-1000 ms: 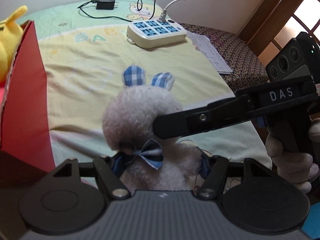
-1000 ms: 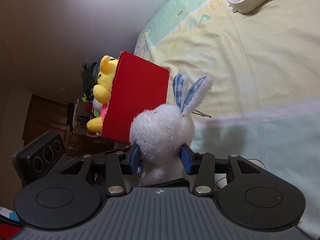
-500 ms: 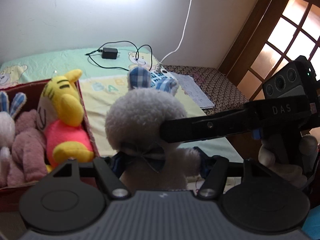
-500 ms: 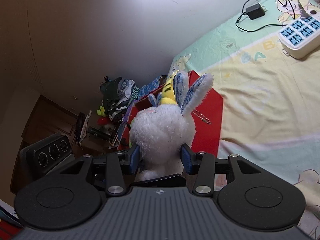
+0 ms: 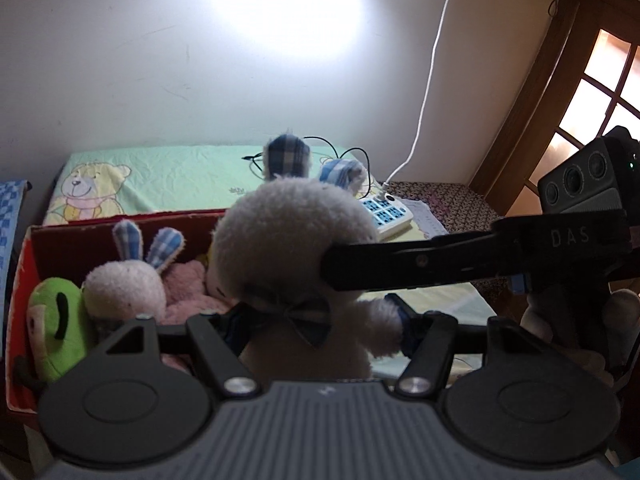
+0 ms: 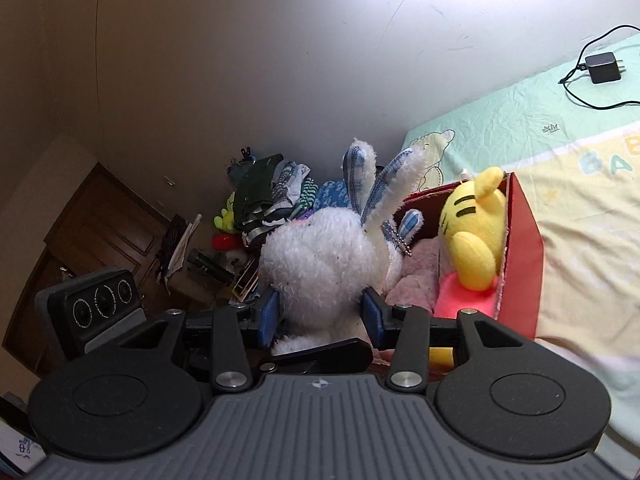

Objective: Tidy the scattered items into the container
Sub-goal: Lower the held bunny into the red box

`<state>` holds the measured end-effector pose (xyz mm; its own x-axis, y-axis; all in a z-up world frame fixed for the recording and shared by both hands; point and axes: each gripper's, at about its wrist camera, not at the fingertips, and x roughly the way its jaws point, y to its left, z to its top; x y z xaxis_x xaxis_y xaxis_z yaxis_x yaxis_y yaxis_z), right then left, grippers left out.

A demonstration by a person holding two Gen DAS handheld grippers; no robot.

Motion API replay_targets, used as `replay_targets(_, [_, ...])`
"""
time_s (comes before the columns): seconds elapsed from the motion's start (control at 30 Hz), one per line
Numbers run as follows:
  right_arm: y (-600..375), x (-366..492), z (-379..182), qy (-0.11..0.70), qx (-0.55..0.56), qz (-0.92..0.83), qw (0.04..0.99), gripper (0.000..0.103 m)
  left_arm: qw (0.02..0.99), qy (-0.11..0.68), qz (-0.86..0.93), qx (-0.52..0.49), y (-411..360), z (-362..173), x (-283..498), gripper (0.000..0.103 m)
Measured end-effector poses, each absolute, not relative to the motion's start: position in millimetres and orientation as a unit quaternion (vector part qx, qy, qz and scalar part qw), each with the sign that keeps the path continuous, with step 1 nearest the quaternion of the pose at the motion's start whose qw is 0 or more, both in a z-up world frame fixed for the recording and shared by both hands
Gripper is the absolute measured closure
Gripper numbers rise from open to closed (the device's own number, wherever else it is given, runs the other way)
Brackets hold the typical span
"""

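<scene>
A white plush rabbit (image 5: pixel 296 248) with blue checked ears and a bow tie hangs in the air, held by both grippers. My left gripper (image 5: pixel 318 330) is shut on its body, blue pads pressing on both sides. My right gripper (image 6: pixel 320 314) is shut on its head (image 6: pixel 320 264); in the left wrist view one of its black fingers (image 5: pixel 420 264) reaches in from the right. The rabbit is at the near edge of the open red box (image 5: pixel 120 219) (image 6: pixel 524 264). The box holds a green plush (image 5: pixel 56 320), a second rabbit (image 5: pixel 124 288), a pink plush (image 5: pixel 188 284) and a yellow plush (image 6: pixel 472 232).
The box stands on a bed with a green and yellow printed sheet (image 6: pixel 592 216). Farther along lie a white power strip (image 5: pixel 384 216) and a black charger (image 6: pixel 602 67) with cable. A clothes pile (image 6: pixel 272 196) and dark furniture (image 6: pixel 108 216) stand beyond the bed's end. A hand (image 5: pixel 624 312) holds the right gripper.
Both grippers have carried the rabbit up and over toward the red box. The box's inside and its plush toys have come into view; the power strip has dropped back.
</scene>
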<state>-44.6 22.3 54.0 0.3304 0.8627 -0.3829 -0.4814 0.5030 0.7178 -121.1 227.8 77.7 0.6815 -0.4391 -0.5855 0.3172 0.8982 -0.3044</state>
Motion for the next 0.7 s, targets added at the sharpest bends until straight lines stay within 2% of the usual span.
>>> replay_targets(0.37, [60,-23,29,0.412,0.248,0.405,0.778,0.056,0.903,0.376,-0.179,-0.105,262,44,-87,0.037])
replay_targets(0.7, [65,-4,11,0.434,0.236,0.38,0.782,0.057,0.895,0.403,-0.159,-0.109,262,14,-61,0.037])
